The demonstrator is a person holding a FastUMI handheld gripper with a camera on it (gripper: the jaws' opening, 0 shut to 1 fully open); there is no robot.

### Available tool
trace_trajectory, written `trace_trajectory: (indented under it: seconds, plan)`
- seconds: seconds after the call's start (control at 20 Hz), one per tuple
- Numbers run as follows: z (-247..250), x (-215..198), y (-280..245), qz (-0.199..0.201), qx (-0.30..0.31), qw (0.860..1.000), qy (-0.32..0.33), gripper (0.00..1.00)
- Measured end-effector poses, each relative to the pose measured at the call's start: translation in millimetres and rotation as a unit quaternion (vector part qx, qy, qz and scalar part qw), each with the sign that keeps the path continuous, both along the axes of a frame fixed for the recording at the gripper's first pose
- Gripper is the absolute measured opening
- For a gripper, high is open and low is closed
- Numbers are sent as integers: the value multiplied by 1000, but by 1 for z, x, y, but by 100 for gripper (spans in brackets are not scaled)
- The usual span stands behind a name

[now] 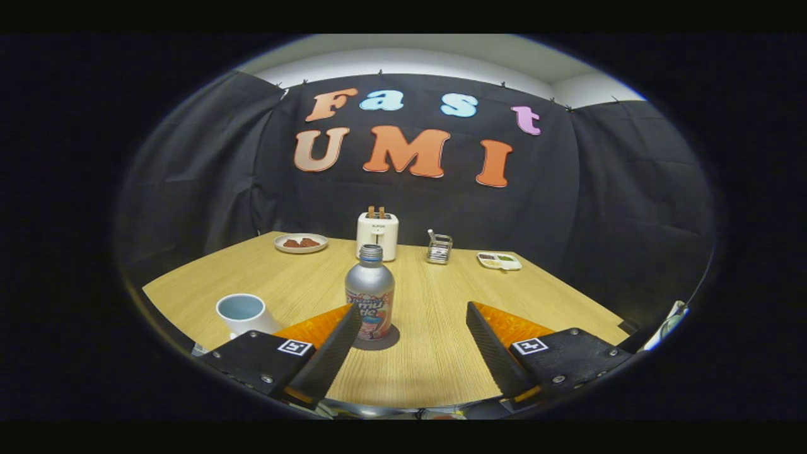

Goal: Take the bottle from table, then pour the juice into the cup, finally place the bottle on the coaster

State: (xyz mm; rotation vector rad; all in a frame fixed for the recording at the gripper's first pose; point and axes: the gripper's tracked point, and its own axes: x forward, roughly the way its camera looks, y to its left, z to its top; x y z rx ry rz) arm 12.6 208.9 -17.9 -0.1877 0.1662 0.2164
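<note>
The gripper (pixel 413 321) was spread wide with nothing between its fingers, both of which sat low over the near part of the wooden table (pixel 441 359). Just ahead of them stood the bottle (pixel 370 296), upright and uncapped, nearer the left finger than the right, so close that the left fingertip overlapped its base in the view; whether the two touched could not be told. That offset looked like the main hazard: an advance on this line could let the left finger clip the bottle's side and tip or skid it, and an open neck would mean spilled juice. Closing off-centre could also twist the slick metal body between the pads. To the left, partly behind the left finger, stood the cup (pixel 243 312), near enough to the bottle that a sideways correction might knock it. The coaster could not be made out. Farther back, well apart from the work, were a plate of food (pixel 301 243) at far left, a toaster (pixel 377 234) directly behind the bottle, a small wire rack (pixel 439 248), and a divided dish (pixel 499 260) at far right.
</note>
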Motion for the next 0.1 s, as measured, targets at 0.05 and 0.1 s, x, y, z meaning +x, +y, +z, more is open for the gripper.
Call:
trace_trajectory:
  seconds: [0.05, 0.1]
  plan:
    - [1, 0, 0, -1, -1, 1000, -1, 99]
    - [1, 0, 0, -4, -3, 1000, -2, 99]
